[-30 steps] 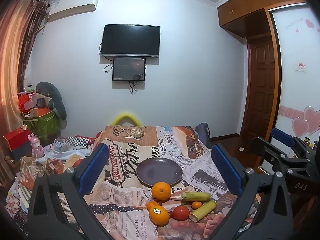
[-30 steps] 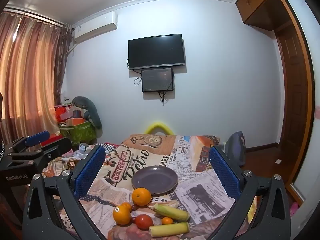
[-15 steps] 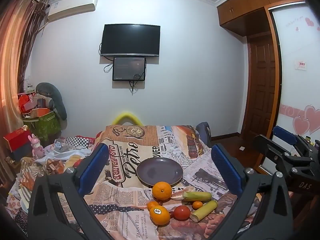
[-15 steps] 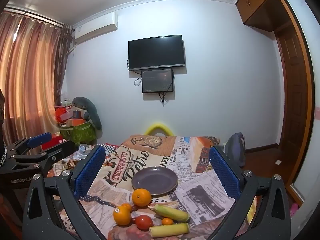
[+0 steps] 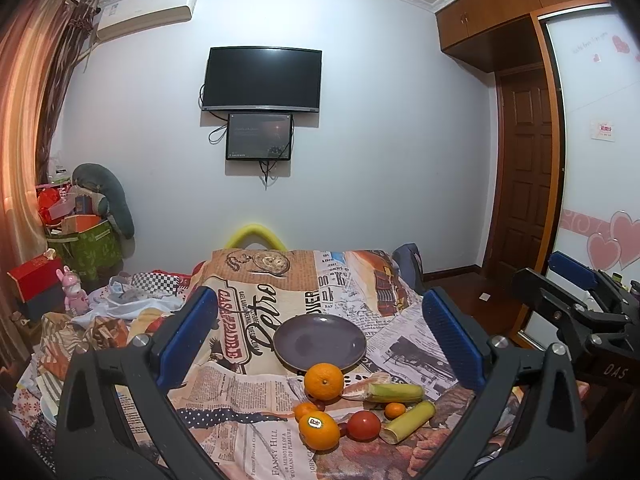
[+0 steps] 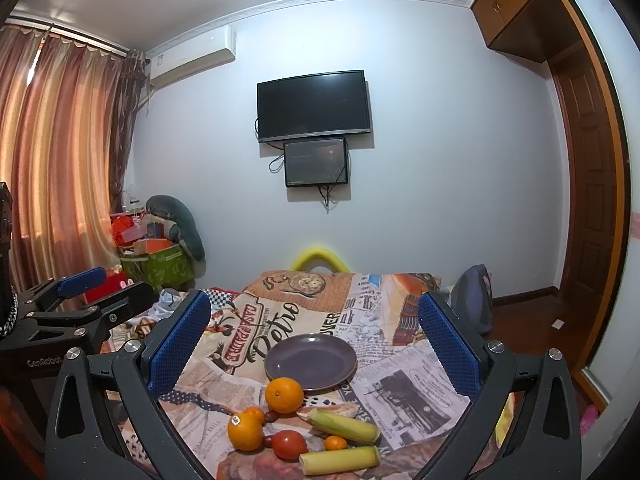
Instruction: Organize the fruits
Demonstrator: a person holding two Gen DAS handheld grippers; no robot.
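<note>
Right wrist view: right gripper (image 6: pixel 314 354) wide open, empty; descend squarely over round orange fruit (image 6: pixel 284 395) beside grey ceramic plate (image 6: pixel 276 368).

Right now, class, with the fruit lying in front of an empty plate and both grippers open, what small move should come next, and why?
Probably lower the right gripper toward the nearest orange: it touches the empty plate, and nothing is held.

A black television (image 5: pixel 262 79) hangs above a small monitor (image 5: pixel 259 137); curtains (image 6: pixel 52 152) drape left.
</note>
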